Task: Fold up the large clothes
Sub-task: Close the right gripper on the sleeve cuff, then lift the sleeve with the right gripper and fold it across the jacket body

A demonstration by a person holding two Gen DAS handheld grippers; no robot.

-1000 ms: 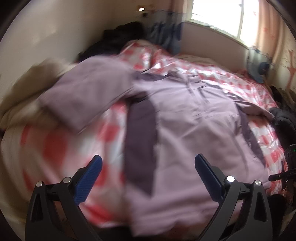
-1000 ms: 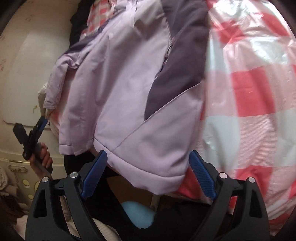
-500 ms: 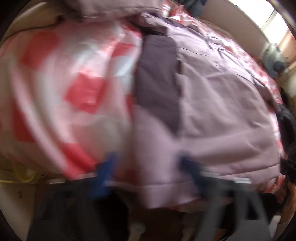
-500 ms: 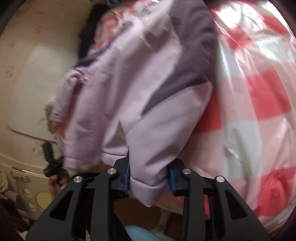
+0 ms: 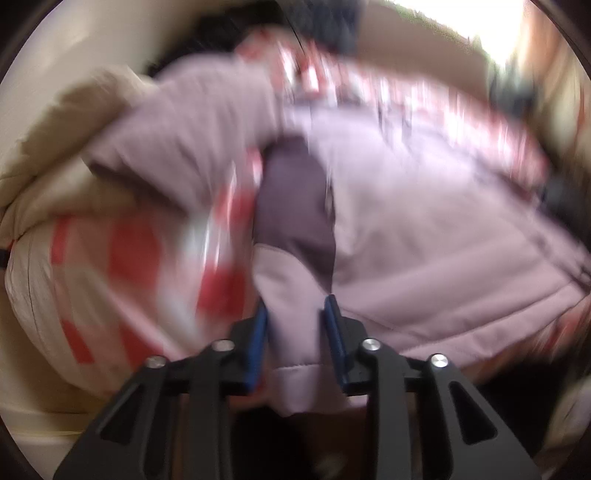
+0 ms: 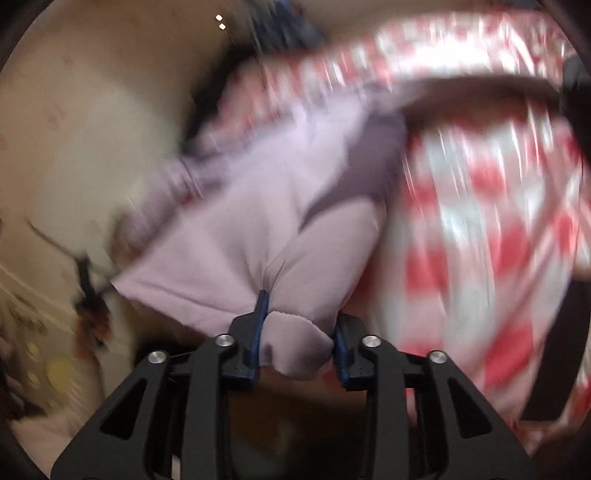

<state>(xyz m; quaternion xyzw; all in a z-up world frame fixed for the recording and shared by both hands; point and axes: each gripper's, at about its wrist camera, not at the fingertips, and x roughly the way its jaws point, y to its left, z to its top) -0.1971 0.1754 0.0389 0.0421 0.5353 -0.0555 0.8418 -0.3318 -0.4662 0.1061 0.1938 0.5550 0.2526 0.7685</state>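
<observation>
A large lilac jacket [image 5: 424,229] with dark purple side panels lies spread on a bed; both views are motion-blurred. My left gripper [image 5: 297,314] is shut on the jacket's bottom hem at one corner. My right gripper [image 6: 301,314] is shut on the hem at the other corner of the jacket [image 6: 266,206], with the cloth bunched between the blue pads. One sleeve [image 5: 192,147] trails up and to the left toward the wall.
The bed has a red and white checked cover [image 5: 155,258], also in the right wrist view [image 6: 491,229]. A cream wall [image 5: 74,55] runs along the left. A bright window [image 5: 461,22] is at the far end. Dark clothes [image 5: 221,37] lie piled by the wall.
Both grippers were open a second ago. The right one closed on the hem first, then the left one. Both views now shift and blur as the hem is lifted.
</observation>
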